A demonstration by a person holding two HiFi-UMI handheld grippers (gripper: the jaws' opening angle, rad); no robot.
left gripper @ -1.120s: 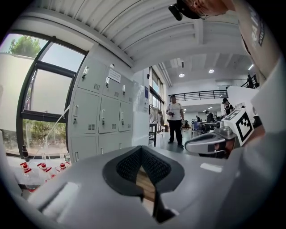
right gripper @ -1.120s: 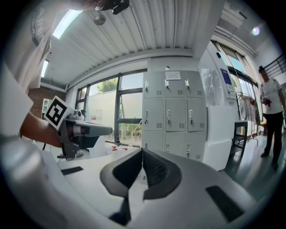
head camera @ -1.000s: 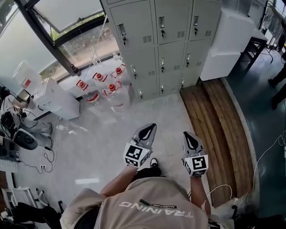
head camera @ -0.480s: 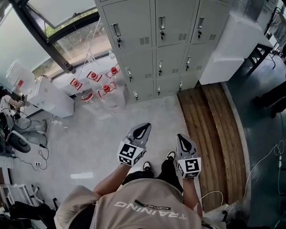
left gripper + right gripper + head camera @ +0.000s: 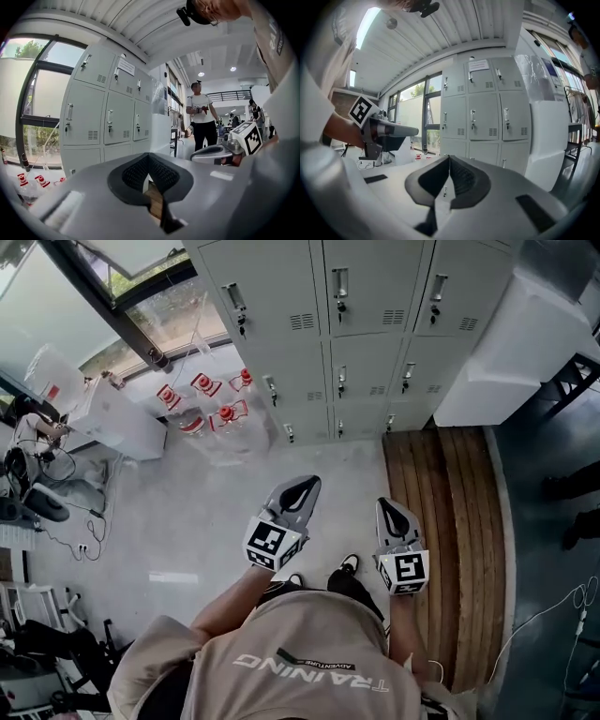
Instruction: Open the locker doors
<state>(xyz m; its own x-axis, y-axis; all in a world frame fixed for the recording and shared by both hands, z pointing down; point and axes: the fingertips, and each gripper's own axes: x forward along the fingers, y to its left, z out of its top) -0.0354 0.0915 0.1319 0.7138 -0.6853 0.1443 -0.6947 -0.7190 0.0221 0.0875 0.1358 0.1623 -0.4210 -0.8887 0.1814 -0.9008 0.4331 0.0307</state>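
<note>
A grey bank of lockers stands ahead against the wall, three columns wide, and every door I can see is closed, with a handle and key on each. It also shows in the left gripper view as lockers and in the right gripper view as lockers. My left gripper and right gripper are held side by side in front of my body, pointing toward the lockers and well short of them. Both are shut and hold nothing: left gripper, right gripper.
Several red-capped water bottles sit on the floor left of the lockers, by a window. A large white cabinet stands to their right. A strip of wooden planks runs along the floor. Another person stands further off.
I have walked forward with both grippers, so the lockers are nearer and fill more of the head view. Both pairs of jaws have stayed shut.
</note>
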